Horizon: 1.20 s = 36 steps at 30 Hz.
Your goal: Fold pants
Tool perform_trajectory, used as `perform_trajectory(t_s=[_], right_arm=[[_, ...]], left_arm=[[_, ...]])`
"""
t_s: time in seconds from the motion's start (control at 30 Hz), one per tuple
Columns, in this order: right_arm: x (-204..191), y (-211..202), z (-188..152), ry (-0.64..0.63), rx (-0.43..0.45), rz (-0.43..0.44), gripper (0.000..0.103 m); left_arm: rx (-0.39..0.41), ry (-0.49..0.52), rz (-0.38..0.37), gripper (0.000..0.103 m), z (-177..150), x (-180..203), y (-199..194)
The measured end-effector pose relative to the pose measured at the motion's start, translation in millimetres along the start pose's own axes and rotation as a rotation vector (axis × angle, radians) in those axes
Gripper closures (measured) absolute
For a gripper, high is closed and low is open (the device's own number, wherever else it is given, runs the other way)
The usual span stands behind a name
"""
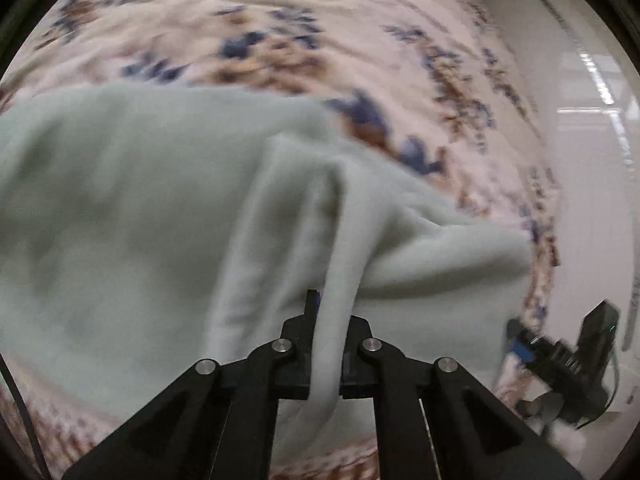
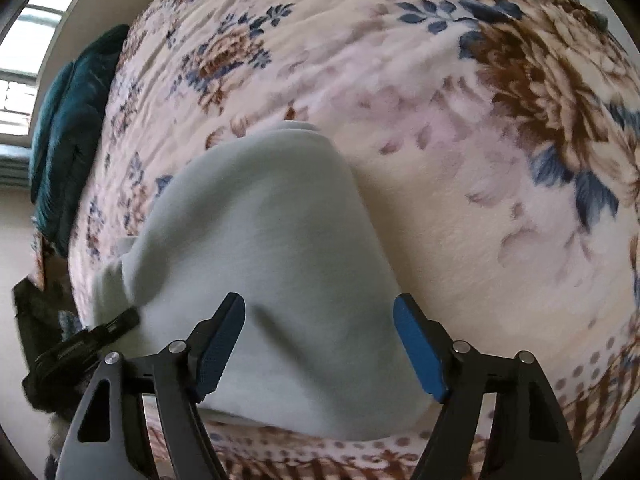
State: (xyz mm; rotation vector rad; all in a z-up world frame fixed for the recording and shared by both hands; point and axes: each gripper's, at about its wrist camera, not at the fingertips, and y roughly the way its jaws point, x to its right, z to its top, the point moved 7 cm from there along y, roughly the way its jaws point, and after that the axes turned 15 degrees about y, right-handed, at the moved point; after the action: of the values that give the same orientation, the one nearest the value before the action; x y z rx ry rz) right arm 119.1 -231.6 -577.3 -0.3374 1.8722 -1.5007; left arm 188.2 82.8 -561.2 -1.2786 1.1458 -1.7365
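Observation:
Pale green pants (image 1: 140, 200) lie spread on a floral blanket (image 1: 280, 40). My left gripper (image 1: 328, 320) is shut on a raised fold of the pants near their right edge, and the cloth runs up between the black fingers. In the right wrist view the pants (image 2: 272, 240) stretch away from me. My right gripper (image 2: 320, 344) stands open just above them, its blue pads (image 2: 416, 352) wide apart with cloth below the gap. Each gripper shows in the other's view: the right gripper (image 1: 560, 356) at the lower right, the left gripper (image 2: 100, 332) at the pants' left edge.
The floral blanket (image 2: 480, 160) covers a bed. A dark teal cloth (image 2: 68, 132) lies at the bed's far left edge below a window (image 2: 24, 60). A white wall or floor (image 1: 592, 200) runs along the bed's right side.

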Motion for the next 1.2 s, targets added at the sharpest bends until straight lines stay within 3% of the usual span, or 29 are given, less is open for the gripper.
perform_trajectory(t_s=[0.13,0.2,0.27,0.33,0.4,0.43,0.5,0.7,0.77,0.83,0.9,1.0,1.07,1.13,1.2], right_arm=[[1.8,7.4,-1.5,-0.005,-0.031,-0.009,0.024],[3.2,5.5,-2.0,0.007,-0.036,-0.014,0.024],[4.3,-0.1,-3.1,0.034,-0.043,0.009,0.024],[5.1,-11.9,-5.6,0.070,-0.043,0.058,0.024],[5.0,-19.5,-7.8,0.082,-0.037,0.079,0.024],[3.7,-22.7,-9.2,0.084,-0.034,0.090,0.024],[-0.3,-23.9,-11.9,0.078,-0.033,0.100,0.024],[-14.1,-5.5,-8.2,0.056,-0.041,0.079,0.024],[-17.5,-0.5,-4.9,0.045,-0.036,0.064,0.024],[-20.2,1.8,-2.1,0.037,-0.032,0.059,0.024],[-21.9,1.9,-0.7,0.034,-0.030,0.065,0.024],[-22.2,-0.7,0.1,0.027,-0.028,0.066,0.024],[-21.6,-0.2,0.7,0.017,-0.030,0.052,0.024],[-20.3,1.8,2.1,0.015,-0.036,0.038,0.024],[-19.7,2.1,4.6,0.029,-0.048,0.027,0.024]], left_arm=[[-0.062,0.022,0.039,0.095,-18.2,-7.2,13.7],[-0.067,0.043,0.005,0.089,-14.6,0.9,9.6],[-0.056,0.027,-0.059,0.074,-10.5,6.0,-3.0],[-0.011,0.002,-0.120,0.046,-3.3,7.8,-21.2],[0.026,-0.002,-0.129,0.027,5.6,5.4,-34.3],[0.045,0.006,-0.114,0.023,13.1,2.5,-35.6],[0.038,0.021,-0.075,0.022,26.9,-4.7,-22.8],[-0.106,0.070,-0.070,0.021,45.8,-7.1,39.2],[-0.093,0.083,-0.053,0.023,45.0,-5.8,43.1],[-0.051,0.095,-0.034,0.072,39.7,-4.9,29.6],[0.007,0.081,-0.023,0.078,30.5,-4.7,9.2],[0.063,0.033,0.018,0.078,14.6,-12.2,-17.0],[0.031,0.017,0.052,0.077,11.4,-22.5,-4.1],[-0.025,-0.019,0.056,0.060,8.9,-35.3,16.7],[-0.066,-0.088,-0.014,0.055,10.2,-41.5,20.4]])
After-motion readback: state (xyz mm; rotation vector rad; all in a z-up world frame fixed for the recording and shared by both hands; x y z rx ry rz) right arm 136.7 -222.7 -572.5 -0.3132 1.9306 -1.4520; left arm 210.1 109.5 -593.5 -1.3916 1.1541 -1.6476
